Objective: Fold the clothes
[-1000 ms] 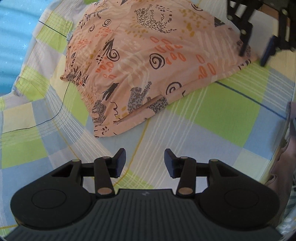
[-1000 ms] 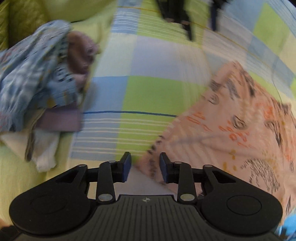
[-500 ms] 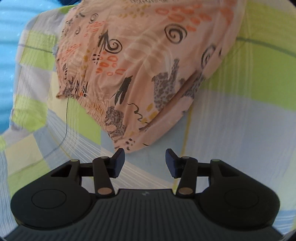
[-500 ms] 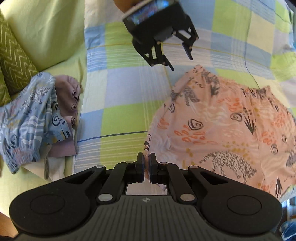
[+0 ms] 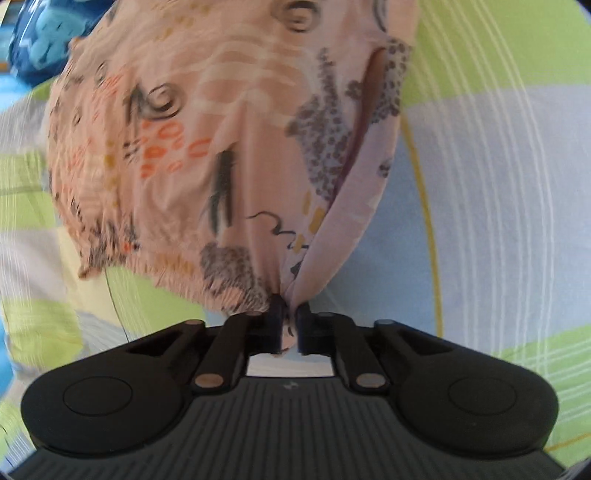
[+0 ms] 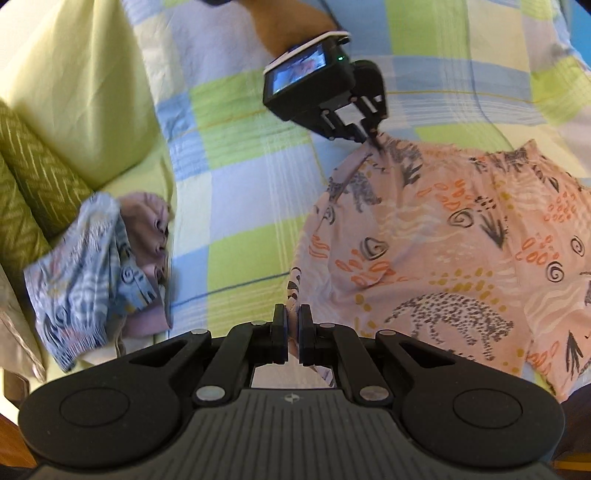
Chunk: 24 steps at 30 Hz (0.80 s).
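The left gripper (image 5: 289,319) is clamped on a bunched corner of the peach printed shorts (image 5: 229,147), the cloth gathering into a tight pinch between its fingers and fanning out ahead of it. In the right wrist view the same left gripper (image 6: 373,138) shows at the far edge of the shorts (image 6: 443,251), fingers pressed together on the hem, with a small lit screen on its body and a bare forearm (image 6: 288,26) behind it.

The right gripper (image 6: 292,332) is likewise closed on the shorts, pinching a near corner of the fabric; a strip of cloth stands up between its two fingers. The garment spreads ahead and to the right of this gripper, lying on a checked bedsheet (image 6: 240,155) of green, blue and pale squares. Its print carries spotted cats, spirals and orange marks.

To the left of the right gripper, well apart from the shorts, lies a heap of other clothes (image 6: 96,273), blue patterned fabric over a mauve piece. Beyond that heap rest a plain pale-green pillow (image 6: 74,85) and a green zigzag cushion (image 6: 33,184).
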Motion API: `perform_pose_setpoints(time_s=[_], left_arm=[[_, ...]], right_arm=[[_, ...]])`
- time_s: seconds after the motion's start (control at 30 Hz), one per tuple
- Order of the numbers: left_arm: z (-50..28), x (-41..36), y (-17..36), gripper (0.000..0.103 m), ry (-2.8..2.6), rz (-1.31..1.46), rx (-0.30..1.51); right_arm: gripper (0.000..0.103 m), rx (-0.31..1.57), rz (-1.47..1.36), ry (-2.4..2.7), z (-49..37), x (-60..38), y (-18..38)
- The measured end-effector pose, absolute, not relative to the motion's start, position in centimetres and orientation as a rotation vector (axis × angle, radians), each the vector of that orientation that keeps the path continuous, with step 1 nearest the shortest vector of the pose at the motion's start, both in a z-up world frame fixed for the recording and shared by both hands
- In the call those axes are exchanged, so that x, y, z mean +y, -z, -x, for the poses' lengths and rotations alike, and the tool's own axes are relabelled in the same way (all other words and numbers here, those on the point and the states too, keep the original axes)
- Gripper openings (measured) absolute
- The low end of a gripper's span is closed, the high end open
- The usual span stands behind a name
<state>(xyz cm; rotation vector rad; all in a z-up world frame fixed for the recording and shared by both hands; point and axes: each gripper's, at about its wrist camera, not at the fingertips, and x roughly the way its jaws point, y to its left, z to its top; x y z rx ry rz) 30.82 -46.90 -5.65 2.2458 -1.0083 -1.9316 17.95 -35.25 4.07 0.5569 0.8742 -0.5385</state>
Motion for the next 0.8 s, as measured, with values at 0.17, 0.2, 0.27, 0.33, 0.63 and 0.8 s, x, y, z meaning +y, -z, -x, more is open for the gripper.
perform_pose_setpoints(time_s=[0.17,0.2,0.27,0.33,0.63,0.8], left_arm=[[-28.2,-51.3,-1.1,0.003,2.004,-2.092,-0.749],[-27.6,-52.6,-2.5,0.003,2.021,-2.068,-0.689],[-26.0,-56.1,-4.6,0.003,2.053,-2.041,-0.562],[-24.2,-59.6,-5.8,0.003,2.062,-2.008,-0.462],[-16.3,-72.2,-3.1,0.003,1.999,-2.014,-0.212],[-15.9,-75.9,-1.0,0.003,1.948,-2.04,-0.094]], right_arm=[[0.004,0.842,-0.561,0.654,-12.5,-38.2,-8.9],[0.004,0.844,-0.56,0.688,-11.0,-39.0,-9.7],[0.004,0.856,-0.558,0.761,-7.9,-41.0,-10.7],[0.004,0.865,-0.565,0.838,-4.5,-43.3,-11.4],[0.004,0.883,-0.636,0.999,6.8,-54.4,-6.8],[0.004,0.85,-0.675,0.998,10.8,-59.6,-4.9]])
